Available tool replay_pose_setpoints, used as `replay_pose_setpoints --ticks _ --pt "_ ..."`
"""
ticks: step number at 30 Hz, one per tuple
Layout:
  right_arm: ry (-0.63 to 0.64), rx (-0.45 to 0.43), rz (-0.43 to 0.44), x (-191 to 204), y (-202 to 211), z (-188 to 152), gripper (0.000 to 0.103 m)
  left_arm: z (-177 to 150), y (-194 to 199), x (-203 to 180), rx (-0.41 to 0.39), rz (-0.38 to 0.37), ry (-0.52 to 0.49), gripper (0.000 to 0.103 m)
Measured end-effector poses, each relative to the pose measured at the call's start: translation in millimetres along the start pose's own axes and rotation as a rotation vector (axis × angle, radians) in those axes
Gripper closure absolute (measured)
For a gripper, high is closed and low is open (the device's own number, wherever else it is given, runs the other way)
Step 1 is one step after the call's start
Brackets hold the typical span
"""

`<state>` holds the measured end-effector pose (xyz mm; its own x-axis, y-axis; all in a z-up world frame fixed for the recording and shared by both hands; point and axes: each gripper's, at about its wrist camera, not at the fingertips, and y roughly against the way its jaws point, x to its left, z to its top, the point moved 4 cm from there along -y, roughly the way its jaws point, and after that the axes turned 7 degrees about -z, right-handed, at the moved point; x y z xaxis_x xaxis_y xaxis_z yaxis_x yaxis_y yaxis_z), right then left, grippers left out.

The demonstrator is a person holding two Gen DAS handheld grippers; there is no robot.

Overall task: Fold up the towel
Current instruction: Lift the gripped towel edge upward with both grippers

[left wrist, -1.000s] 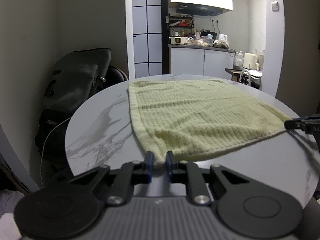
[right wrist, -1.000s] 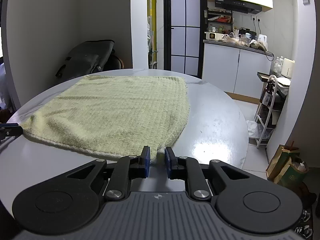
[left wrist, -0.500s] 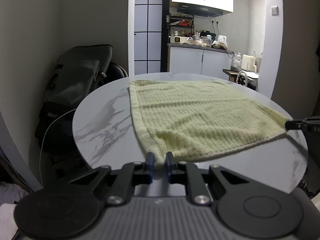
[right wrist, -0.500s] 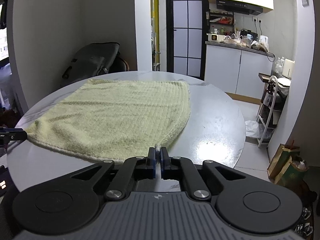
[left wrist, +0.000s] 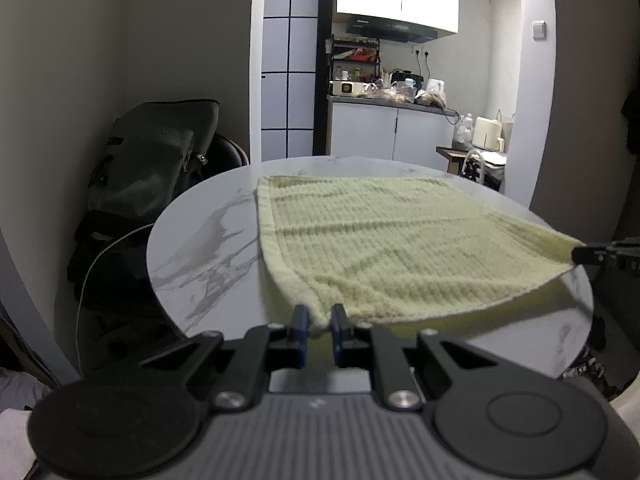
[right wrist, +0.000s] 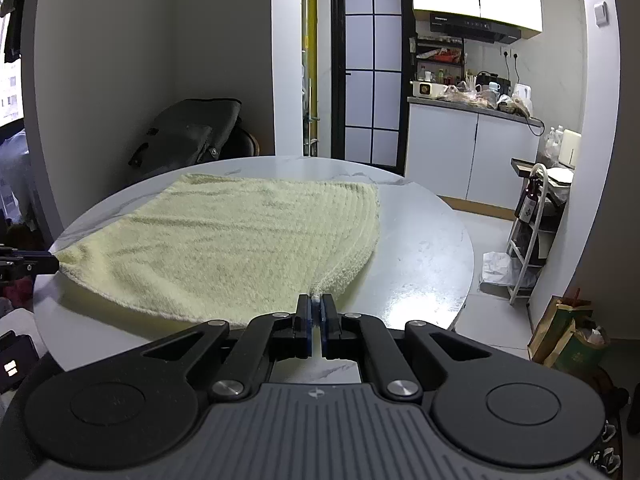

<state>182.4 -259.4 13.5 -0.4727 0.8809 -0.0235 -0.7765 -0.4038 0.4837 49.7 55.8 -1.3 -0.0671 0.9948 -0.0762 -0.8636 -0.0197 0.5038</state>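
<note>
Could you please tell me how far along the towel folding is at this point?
Done: the left gripper and right gripper each pinch a near corner of the towel, and the near edge hangs lifted off the table. Left: the far half lies flat, so no fold is made yet.

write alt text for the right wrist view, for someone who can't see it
The right gripper is shut on the near corner of a pale yellow-green towel spread over a round marble table, its near edge lifted. At far left the left gripper holds the other near corner; a kitchen counter stands behind.
</note>
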Motion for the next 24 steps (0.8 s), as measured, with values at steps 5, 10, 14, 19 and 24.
replay_pose_setpoints --ticks 5,10,14,19,24 --pt "0.006 -0.034 0.003 1.6 10.5 8.8 0.098 8.7 1.6 -0.4 -0.016 -0.005 -0.012 0.091" --pt "0.012 -0.069 0.007 3.3 21.0 17.6 0.098 13.6 8.6 3.1 -0.028 -0.012 -0.027 0.091" --pt "0.017 -0.096 0.009 4.6 29.4 24.7 0.098 25.4 15.7 6.1 -0.060 -0.015 -0.030 0.091" --pt "0.023 -0.130 0.013 6.2 40.0 33.5 0.098 37.1 23.1 10.9 -0.096 -0.011 -0.026 0.091" --pt "0.029 -0.165 0.016 7.9 50.6 42.3 0.098 44.1 28.2 12.4 -0.121 -0.009 -0.019 0.091"
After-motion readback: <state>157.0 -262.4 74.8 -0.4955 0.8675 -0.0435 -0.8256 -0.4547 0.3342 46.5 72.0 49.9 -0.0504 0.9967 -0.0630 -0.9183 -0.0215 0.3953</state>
